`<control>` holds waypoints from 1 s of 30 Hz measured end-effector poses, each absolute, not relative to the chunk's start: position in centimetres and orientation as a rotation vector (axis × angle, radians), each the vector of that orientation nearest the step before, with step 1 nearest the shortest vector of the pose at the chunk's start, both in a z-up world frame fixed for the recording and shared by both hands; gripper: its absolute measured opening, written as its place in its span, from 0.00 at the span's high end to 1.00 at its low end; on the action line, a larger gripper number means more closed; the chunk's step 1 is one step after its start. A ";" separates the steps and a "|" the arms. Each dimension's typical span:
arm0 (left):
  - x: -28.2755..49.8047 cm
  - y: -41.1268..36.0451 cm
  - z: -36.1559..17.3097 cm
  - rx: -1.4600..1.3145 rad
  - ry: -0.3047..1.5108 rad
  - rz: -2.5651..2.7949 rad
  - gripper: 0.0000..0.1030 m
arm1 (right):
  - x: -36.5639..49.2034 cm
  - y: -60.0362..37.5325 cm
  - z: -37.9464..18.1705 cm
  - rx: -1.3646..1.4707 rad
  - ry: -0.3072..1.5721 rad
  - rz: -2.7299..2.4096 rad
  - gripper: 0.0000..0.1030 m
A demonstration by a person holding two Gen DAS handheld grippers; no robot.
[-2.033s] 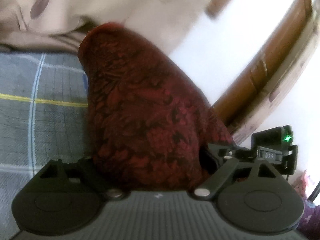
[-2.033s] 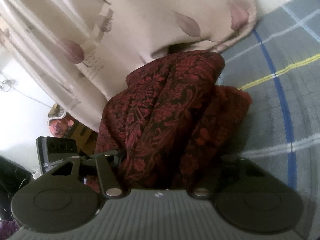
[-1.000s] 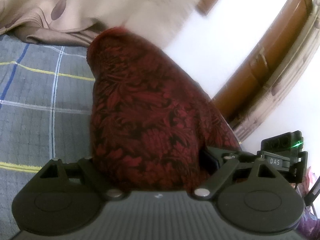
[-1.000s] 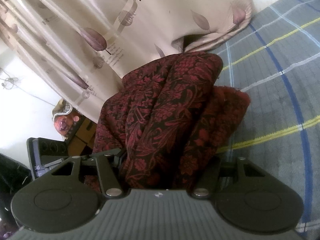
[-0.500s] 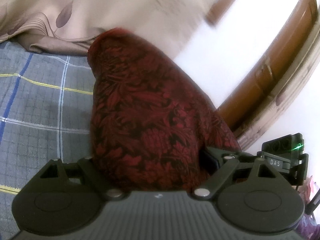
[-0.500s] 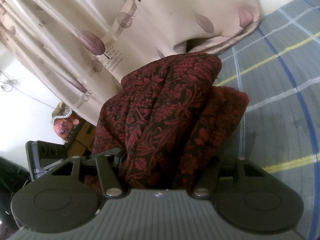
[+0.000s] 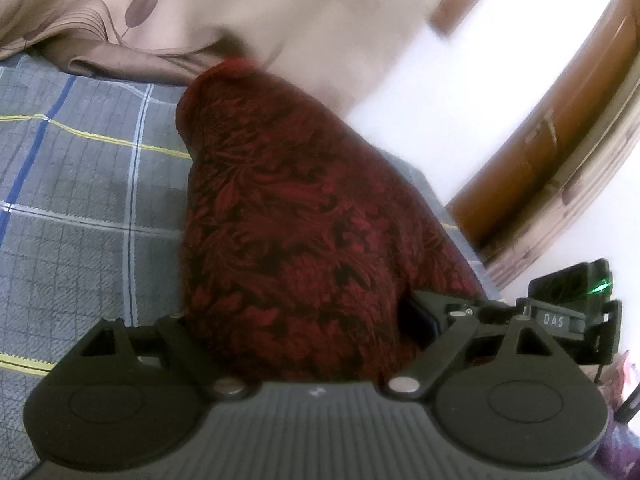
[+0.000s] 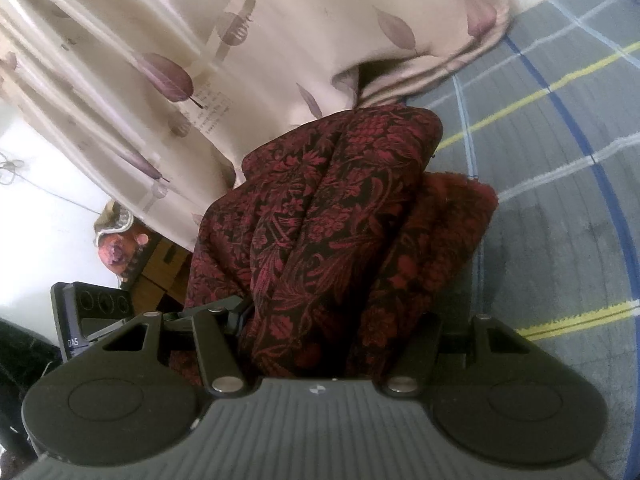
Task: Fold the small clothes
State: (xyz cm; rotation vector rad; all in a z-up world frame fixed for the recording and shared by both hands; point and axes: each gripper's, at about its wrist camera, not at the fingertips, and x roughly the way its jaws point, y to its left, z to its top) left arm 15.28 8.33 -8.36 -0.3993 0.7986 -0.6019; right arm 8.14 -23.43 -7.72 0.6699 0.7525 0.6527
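Both claws are clamped on one dark red floral garment (image 7: 288, 240): the left claw (image 7: 296, 344) and the right claw (image 8: 324, 340) carry it bunched above the grey checked bed (image 7: 80, 208), near its curtain-side edge. Folding looks barely begun; nothing lies flat. Fingertips, garment type and hems are buried in cloth.

Grey plaid bedspread (image 7: 80, 208) with blue, white and yellow lines. Beige curtain (image 8: 280, 40) printed with mauve leaves and lettering, hem resting on the bedspread. Curved brown wooden frame (image 7: 560, 128), possibly a headboard. Bright white wall (image 7: 460, 112).
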 end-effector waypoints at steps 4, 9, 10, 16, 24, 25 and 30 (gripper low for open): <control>15.2 8.0 -9.2 -0.380 0.801 -0.582 0.11 | 8.5 -23.3 -8.7 0.667 0.771 0.644 0.41; 14.6 7.9 -10.2 -0.348 0.773 -0.552 0.09 | 8.5 -22.9 -9.8 0.600 0.765 0.639 0.40; 14.4 7.8 -10.2 -0.339 0.764 -0.543 0.08 | 8.4 -22.6 -9.8 0.571 0.756 0.636 0.39; 12.8 7.0 -10.0 -0.262 0.693 -0.469 0.00 | 7.7 -21.6 -9.9 0.417 0.678 0.605 0.29; 11.5 7.1 -9.2 -0.270 0.660 -0.404 0.00 | 6.5 -21.3 -9.6 0.333 0.590 0.514 0.07; 11.4 7.2 -9.1 -0.272 0.657 -0.391 0.00 | 6.0 -21.2 -9.3 0.314 0.561 0.502 0.07; 10.3 7.0 -8.2 -0.247 0.628 -0.327 0.01 | 3.0 -21.2 -7.6 0.238 0.456 0.443 0.06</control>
